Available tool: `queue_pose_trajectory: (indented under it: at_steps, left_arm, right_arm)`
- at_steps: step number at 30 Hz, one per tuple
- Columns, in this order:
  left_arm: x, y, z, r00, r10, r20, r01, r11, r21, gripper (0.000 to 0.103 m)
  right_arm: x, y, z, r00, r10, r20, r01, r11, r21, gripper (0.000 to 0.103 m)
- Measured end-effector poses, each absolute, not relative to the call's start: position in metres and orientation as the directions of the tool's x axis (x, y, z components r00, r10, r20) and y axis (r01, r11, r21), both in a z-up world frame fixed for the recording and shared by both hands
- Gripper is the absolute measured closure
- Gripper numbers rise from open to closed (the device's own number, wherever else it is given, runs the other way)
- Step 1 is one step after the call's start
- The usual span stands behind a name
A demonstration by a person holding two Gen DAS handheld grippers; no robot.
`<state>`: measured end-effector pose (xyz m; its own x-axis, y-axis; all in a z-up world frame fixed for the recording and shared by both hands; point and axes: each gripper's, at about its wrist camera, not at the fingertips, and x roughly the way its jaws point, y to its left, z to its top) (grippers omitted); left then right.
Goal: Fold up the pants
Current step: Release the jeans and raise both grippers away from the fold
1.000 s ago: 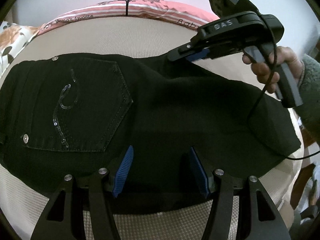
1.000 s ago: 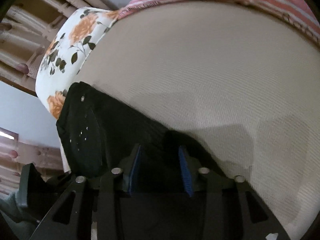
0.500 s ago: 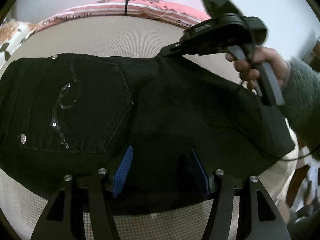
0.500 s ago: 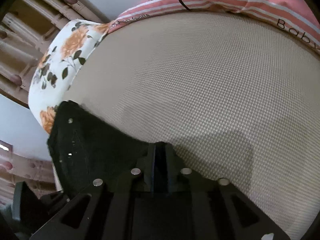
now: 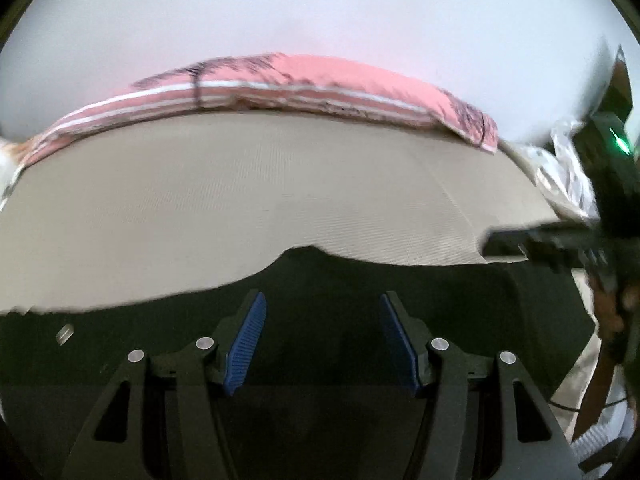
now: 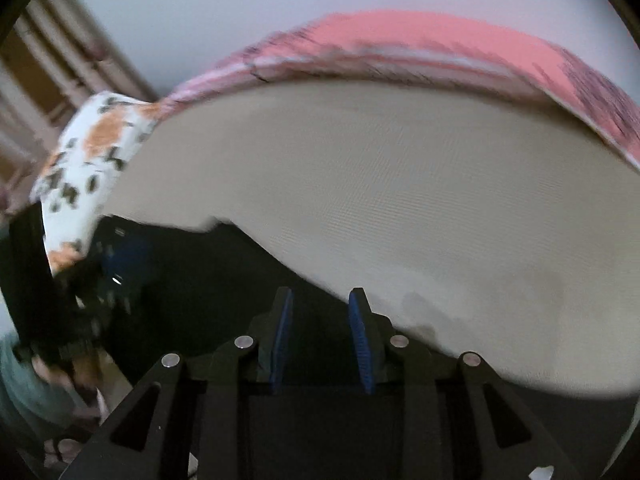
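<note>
L claw [image 5: 320, 340]: blue pads wide apart, holding nothing, just above the black pants [image 5: 320, 280]. Pants lie on the tan bed [image 5: 240, 184], filling the view from 8 to 4 o'clock. Pink pillow [image 5: 320, 80] at 12. R claw [image 6: 320, 340]: pads apart w/ a smaller gap, pants [image 6: 192, 280] under them, spreading to 9 o'clock. Flower pillow [image 6: 100, 148] at 10.

We found no legible text, label, brand or number in either view. Dark markings ran along the pink striped bedding [image 5: 320, 80], but motion blur left them unreadable. A green indicator light [image 5: 621, 145] glowed on the right gripper's body; it carried no characters.
</note>
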<state>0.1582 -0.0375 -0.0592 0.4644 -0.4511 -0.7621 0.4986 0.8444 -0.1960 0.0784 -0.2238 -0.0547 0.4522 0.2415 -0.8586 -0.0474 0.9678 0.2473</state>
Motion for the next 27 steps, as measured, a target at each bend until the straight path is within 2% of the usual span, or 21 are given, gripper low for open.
queue_pose_trajectory:
  at_steps: [5,10,12,15,20,23,27]
  left_arm:
    - [0.186,-0.066,-0.086,0.413,-0.428,-0.804,0.520,0.835,-0.178,0.043]
    - [0.192,-0.072,-0.107,0.466,-0.316,-0.826,0.501,0.864,-0.048,0.043]
    - [0.198,-0.068,-0.110,0.468,-0.335,-0.818,0.493,0.867,-0.073,0.043]
    - [0.207,-0.063,-0.113,0.461,-0.342,-0.819,0.469,0.877,-0.102,0.042]
    - [0.198,-0.068,-0.096,0.493,-0.327,-0.806,0.480,0.875,-0.062,0.043]
    - [0.173,-0.067,-0.076,0.513,-0.388,-0.766,0.518,0.851,-0.084,0.043]
    - [0.151,-0.080,-0.075,0.489,-0.415,-0.767,0.569,0.819,-0.080,0.043]
  right_arm:
    - [0.048,-0.249,-0.074,0.437,0.175,-0.882,0.042,0.976,0.215,0.075]
    - [0.045,-0.253,-0.093,0.455,0.098,-0.885,0.082,0.985,0.151,0.077]
    - [0.048,-0.252,-0.102,0.454,0.024,-0.891,0.099,0.992,0.077,0.077]
    - [0.048,-0.252,-0.103,0.490,-0.003,-0.872,0.101,0.993,0.053,0.079]
    - [0.048,-0.253,-0.091,0.498,0.016,-0.867,0.118,0.989,0.086,0.073]
    - [0.044,-0.239,-0.081,0.532,0.059,-0.844,0.085,0.989,0.123,0.073]
    - [0.050,-0.203,-0.082,0.540,0.114,-0.834,0.002,0.991,0.137,0.071]
